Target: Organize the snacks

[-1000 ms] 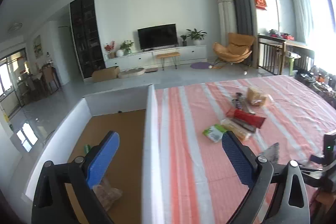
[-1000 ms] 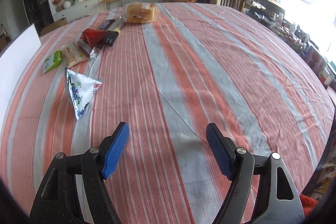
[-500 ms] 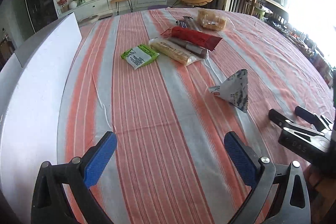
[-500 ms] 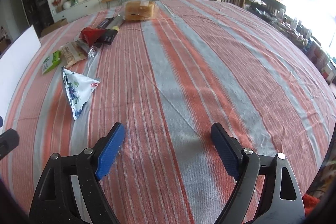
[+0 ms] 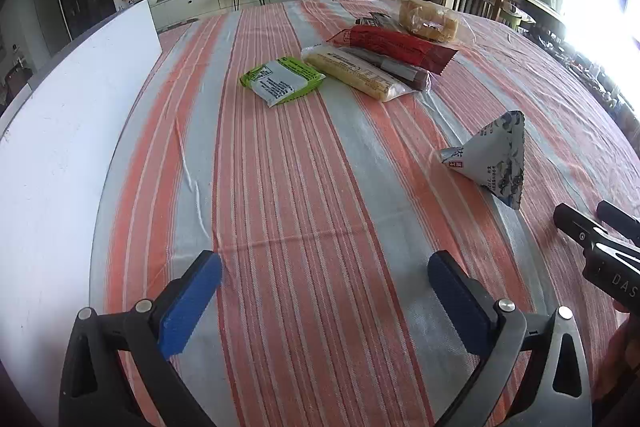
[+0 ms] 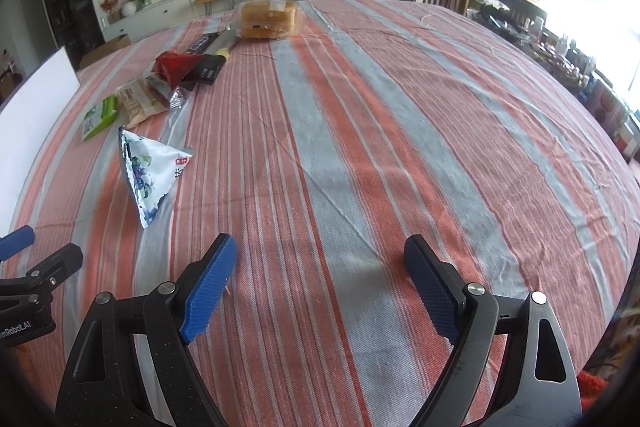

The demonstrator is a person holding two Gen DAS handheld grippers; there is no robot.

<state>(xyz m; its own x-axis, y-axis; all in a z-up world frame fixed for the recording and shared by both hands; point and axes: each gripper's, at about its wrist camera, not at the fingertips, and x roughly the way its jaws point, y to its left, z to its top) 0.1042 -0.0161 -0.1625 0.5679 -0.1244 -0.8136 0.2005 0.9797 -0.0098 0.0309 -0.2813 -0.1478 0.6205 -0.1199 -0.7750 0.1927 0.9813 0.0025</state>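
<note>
Left wrist view: my left gripper (image 5: 324,291) and right gripper (image 6: 316,283) gape empty; the right's jaws just widened. Triangular pouch (image 5: 494,157), nearest me, before the green packet (image 5: 282,81), could slide away or crumple.

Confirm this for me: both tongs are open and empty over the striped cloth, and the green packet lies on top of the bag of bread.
Not quite. The green packet lies flat on the striped cloth, well apart from the bag of bread at the far end; the left wrist view shows it. The rest holds: left tongs and right tongs are open and empty.
</note>
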